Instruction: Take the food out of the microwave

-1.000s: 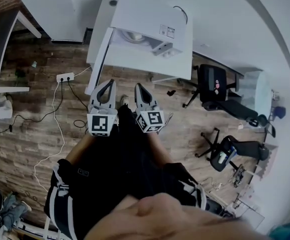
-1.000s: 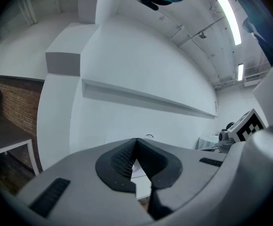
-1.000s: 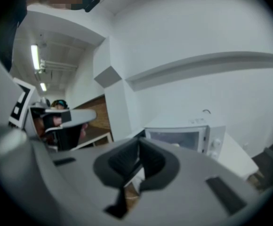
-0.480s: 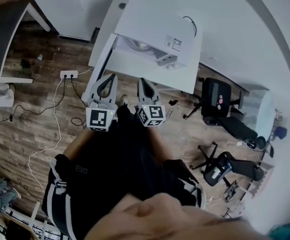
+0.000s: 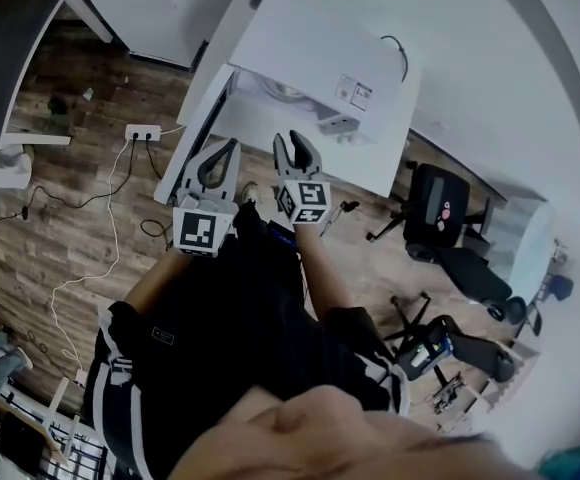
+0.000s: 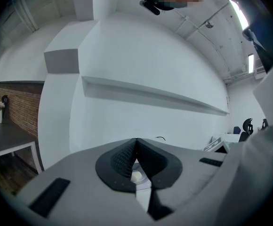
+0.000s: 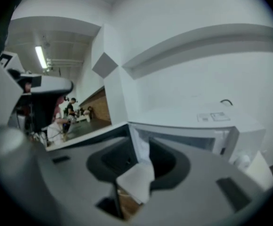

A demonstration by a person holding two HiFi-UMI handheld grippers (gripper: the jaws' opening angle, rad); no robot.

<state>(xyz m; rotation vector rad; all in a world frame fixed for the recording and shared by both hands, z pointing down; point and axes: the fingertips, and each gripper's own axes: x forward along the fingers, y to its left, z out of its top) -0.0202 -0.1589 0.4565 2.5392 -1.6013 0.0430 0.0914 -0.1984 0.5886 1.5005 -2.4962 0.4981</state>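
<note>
A white microwave (image 5: 335,63) stands on a white table (image 5: 395,163), its door (image 5: 202,118) swung open to the left. Inside the cavity lies a pale dish (image 5: 288,92); what is on it I cannot make out. My left gripper (image 5: 233,145) is shut and empty, just in front of the open door. To its right, my right gripper (image 5: 292,140) is open before the cavity; its jaws have just been opening, with nothing between them. In the right gripper view the microwave (image 7: 197,121) sits close ahead, and the door's edge (image 7: 141,147) shows through the gap of the right gripper (image 7: 143,142).
Black office chairs (image 5: 435,203) stand on the wooden floor to the right. A power strip (image 5: 142,131) with trailing cables lies on the floor at the left, near a dark table (image 5: 10,58). People (image 7: 63,119) are far off in the right gripper view.
Both grippers have moved forward, closer to the open microwave, the right one more. The right gripper's jaws have parted; the left gripper's stay shut.
</note>
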